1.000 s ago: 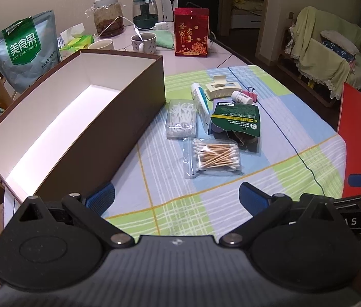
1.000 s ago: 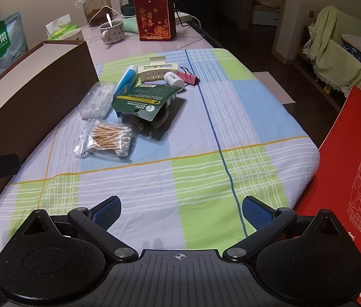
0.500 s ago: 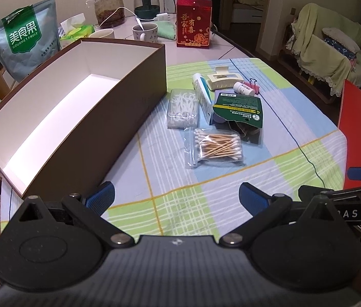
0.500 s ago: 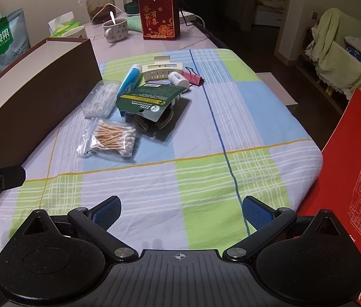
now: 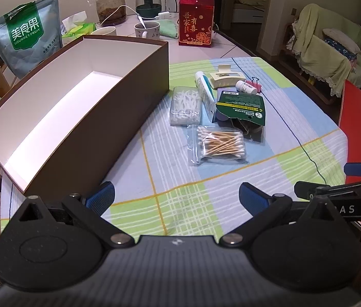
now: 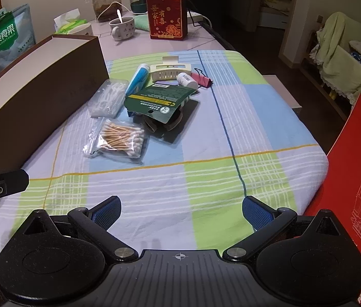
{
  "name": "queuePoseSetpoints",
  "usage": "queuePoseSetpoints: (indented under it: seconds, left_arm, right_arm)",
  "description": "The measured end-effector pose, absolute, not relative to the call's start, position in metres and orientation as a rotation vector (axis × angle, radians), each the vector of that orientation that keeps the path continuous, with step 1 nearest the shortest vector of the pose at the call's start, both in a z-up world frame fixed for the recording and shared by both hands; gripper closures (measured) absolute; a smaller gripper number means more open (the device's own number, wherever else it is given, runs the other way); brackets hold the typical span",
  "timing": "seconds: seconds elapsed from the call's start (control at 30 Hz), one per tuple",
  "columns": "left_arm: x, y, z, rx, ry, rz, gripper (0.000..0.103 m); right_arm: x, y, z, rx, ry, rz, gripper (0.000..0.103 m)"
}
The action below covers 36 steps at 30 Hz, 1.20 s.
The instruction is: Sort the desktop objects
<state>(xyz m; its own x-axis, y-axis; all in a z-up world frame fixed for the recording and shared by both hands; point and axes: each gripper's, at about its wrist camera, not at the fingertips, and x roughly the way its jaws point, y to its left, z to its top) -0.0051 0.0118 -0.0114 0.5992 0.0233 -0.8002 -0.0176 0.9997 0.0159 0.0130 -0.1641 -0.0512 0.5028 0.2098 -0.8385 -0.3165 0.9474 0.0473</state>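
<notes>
Over near edge of desk (image 6: 257,117), both my grippers hover level, pointing toward far edge. Left gripper (image 5: 176,195): jaws wide, nothing between. Right gripper (image 6: 181,211): jaws wide, nothing between, just beside left one. Box (image 5: 83,107) along left edge, open top, white inside. Swabs (image 5: 219,144) mid-desk, nearest item to me. Floss picks (image 5: 185,105) just beyond, beside box. Green pack (image 5: 242,105) right of picks, overlapping tube (image 5: 204,92). Beige clip (image 5: 225,78), bottle (image 5: 244,86), pink clip (image 5: 254,85) farthest.
</notes>
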Motion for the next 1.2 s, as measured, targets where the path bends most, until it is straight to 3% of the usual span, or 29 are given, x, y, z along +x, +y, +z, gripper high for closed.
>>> queuePoseSetpoints:
  seconds: [1.2]
  left_arm:
    - [0.001, 0.009, -0.014, -0.003, 0.927, 0.042, 0.001]
  right_arm:
    - [0.024, -0.171, -0.052, -0.112, 0.981, 0.352, 0.000]
